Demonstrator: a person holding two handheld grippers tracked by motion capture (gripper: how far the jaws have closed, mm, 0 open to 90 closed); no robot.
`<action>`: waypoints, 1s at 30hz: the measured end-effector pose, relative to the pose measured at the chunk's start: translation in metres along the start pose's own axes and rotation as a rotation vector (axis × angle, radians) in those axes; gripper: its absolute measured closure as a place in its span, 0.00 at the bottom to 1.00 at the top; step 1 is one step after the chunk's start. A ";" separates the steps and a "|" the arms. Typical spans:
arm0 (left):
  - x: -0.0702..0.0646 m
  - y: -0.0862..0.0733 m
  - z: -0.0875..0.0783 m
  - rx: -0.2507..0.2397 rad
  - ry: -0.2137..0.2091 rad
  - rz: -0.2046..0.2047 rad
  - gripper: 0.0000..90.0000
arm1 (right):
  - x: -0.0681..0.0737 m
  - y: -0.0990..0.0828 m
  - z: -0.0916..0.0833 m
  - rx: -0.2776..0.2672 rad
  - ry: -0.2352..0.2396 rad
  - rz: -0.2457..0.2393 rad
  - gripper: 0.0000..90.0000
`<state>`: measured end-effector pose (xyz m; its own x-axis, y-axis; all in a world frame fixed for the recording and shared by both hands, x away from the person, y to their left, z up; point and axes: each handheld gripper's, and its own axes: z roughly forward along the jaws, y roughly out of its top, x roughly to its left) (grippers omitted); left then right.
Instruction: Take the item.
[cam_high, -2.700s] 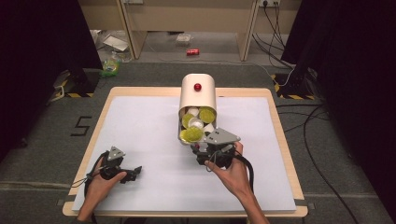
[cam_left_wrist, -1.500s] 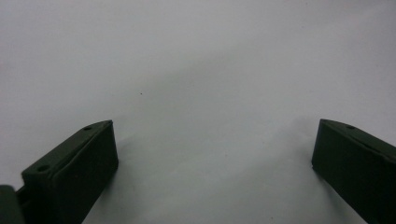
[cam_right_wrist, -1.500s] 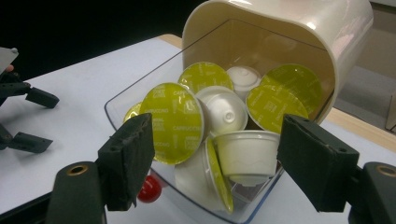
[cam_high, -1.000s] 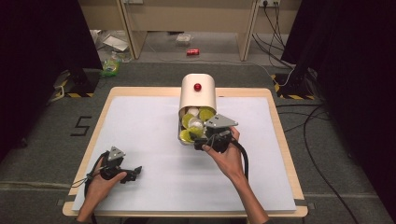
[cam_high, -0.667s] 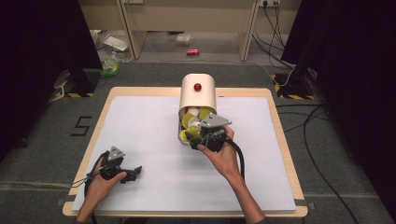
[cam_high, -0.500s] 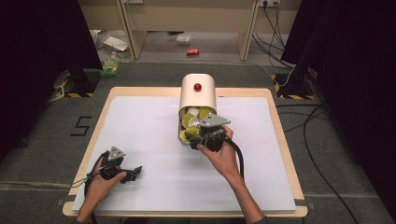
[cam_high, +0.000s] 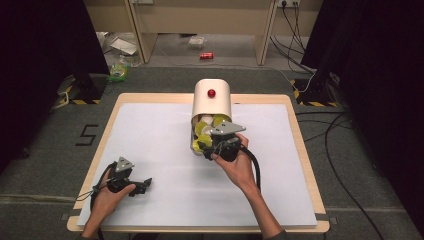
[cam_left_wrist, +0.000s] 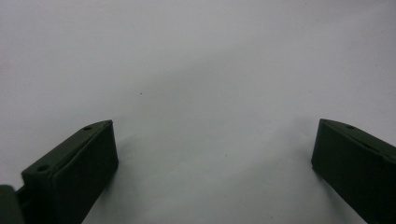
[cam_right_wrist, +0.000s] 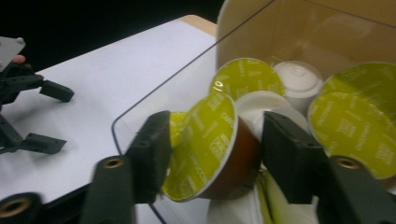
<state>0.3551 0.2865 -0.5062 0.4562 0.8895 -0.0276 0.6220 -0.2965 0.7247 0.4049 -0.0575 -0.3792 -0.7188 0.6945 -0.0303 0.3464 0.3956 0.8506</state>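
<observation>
Coffee capsules with yellow-green foil lids are piled in the clear-fronted mouth of a cream dispenser, which lies on its side at about twelve o'clock on the bench, its opening turned toward the person so the capsules can be reached from the front. The bench is covered with a white sheet, a plain ground for the work. The right gripper is pushed into that opening at the centre of the bench; its jaws have just been closing and now stand narrowed around one brown-bodied capsule, tilted with its lid facing the left jaw. The left pad meets the lid's rim, while the right pad seems to reach the capsule's base, though whether it presses yet is hard to tell, so I judge the grip as forming rather than firm. The left gripper rests at about seven o'clock, well apart from the dispenser, its jaws wide apart with nothing between them, likely parked to keep clear until needed.
</observation>
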 end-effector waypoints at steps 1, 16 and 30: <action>0.000 0.000 0.000 0.000 0.000 0.000 0.00 | 0.001 0.000 0.001 0.001 0.006 -0.003 0.52; 0.000 0.000 0.000 0.000 0.001 0.000 0.00 | 0.006 0.005 -0.009 -0.046 -0.072 -0.094 0.66; 0.000 0.000 0.000 0.000 0.000 0.001 0.00 | 0.005 0.003 -0.007 0.001 -0.084 -0.058 0.52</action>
<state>0.3550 0.2865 -0.5061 0.4570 0.8891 -0.0266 0.6216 -0.2978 0.7245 0.3977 -0.0571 -0.3732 -0.6845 0.7184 -0.1239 0.3063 0.4377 0.8454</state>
